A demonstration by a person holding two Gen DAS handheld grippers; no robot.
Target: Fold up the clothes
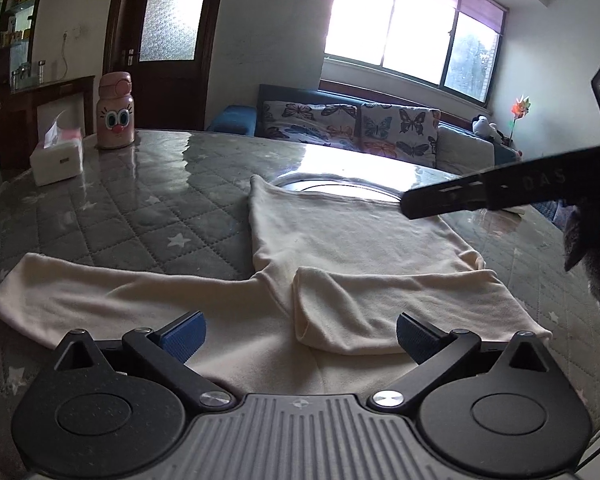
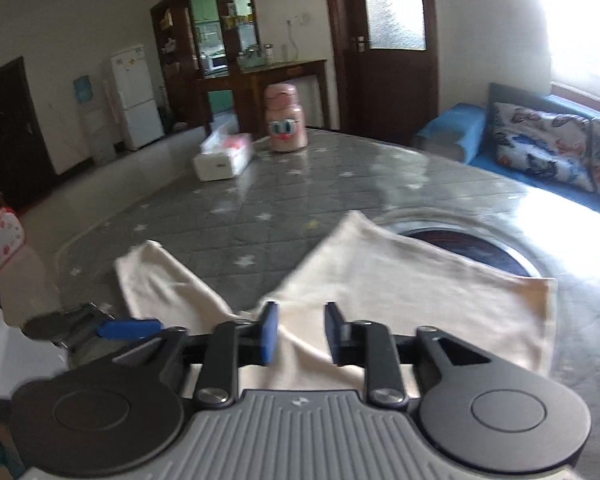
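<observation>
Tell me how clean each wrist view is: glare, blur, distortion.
Left wrist view: sharp, but the window is blown out and throws white glare across the glossy table; fisheye bends the room's lines. Right wrist view: motion-blurred, the cream shirt and pink bottle look soft, and the upper right corner is washed out by daylight.
</observation>
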